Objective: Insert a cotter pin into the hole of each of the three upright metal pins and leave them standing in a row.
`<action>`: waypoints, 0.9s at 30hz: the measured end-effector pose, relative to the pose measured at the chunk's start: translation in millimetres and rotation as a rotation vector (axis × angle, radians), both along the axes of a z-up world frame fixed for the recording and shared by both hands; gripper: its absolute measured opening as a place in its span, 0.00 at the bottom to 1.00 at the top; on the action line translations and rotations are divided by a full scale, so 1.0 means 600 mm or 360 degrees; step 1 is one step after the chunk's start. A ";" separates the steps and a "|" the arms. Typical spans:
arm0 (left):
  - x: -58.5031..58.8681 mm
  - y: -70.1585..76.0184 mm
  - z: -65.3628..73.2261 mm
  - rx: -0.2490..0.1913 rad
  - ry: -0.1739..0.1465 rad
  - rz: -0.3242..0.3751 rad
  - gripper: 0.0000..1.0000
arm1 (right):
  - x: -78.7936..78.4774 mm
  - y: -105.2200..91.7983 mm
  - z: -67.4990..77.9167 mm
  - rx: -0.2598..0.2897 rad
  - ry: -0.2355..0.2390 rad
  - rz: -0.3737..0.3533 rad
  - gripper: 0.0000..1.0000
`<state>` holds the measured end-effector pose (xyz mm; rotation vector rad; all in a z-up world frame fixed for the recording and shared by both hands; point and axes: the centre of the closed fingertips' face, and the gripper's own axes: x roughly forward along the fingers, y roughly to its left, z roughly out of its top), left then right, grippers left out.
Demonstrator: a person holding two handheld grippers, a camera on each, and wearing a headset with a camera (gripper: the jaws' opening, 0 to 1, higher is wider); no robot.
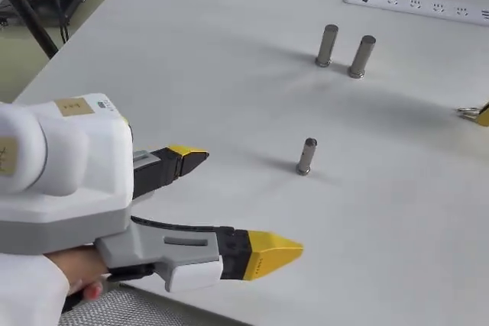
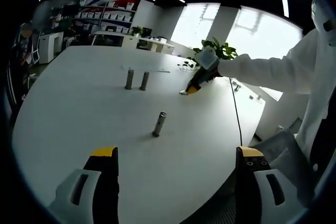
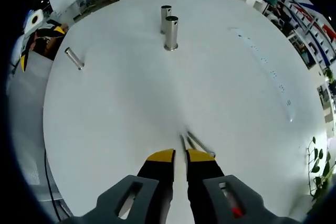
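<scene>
On the table (image 1: 191, 74), three grey cylindrical pins (image 1: 306, 156) were seen upright, two close together and one well apart, not in a row. None was judged fitted yet. A cotter pin (image 3: 191, 142) was pinched in the right gripper (image 3: 180, 156). The left gripper (image 1: 254, 201) was held spread and empty.

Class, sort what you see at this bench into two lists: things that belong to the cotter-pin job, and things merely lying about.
Belongs to the job:
- three metal pins
- cotter pin, held in the shut right tongs
- open left tongs

Just lying about:
- power strip
- plant in the background
</scene>
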<state>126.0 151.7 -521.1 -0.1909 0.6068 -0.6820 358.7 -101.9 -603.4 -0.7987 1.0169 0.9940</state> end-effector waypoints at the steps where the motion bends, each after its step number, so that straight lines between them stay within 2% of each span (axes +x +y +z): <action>1: 0.001 0.000 0.000 -0.0002 -0.0001 0.0002 0.92 | 0.001 -0.001 -0.001 -0.0008 -0.0004 0.0001 0.01; 7: 0.002 0.000 0.000 -0.0014 0.0001 0.0007 0.91 | 0.008 -0.011 -0.019 -0.0039 0.0019 -0.0003 0.00; 11: 0.002 -0.002 -0.002 -0.0016 0.0006 0.0004 0.90 | 0.002 -0.009 -0.012 -0.0056 0.0006 0.0035 0.00; 19: 0.003 -0.006 -0.006 -0.0017 0.0013 -0.0010 0.89 | 0.009 -0.014 -0.017 -0.0093 -0.0012 0.0096 0.00; 21: 0.001 -0.009 -0.005 -0.0030 0.0018 -0.0024 0.85 | 0.015 -0.015 -0.021 -0.0111 -0.0009 0.0094 0.00; 27: 0.002 -0.007 -0.005 -0.0046 0.0016 -0.0003 0.86 | 0.018 -0.014 -0.022 -0.0172 0.0002 0.0067 0.00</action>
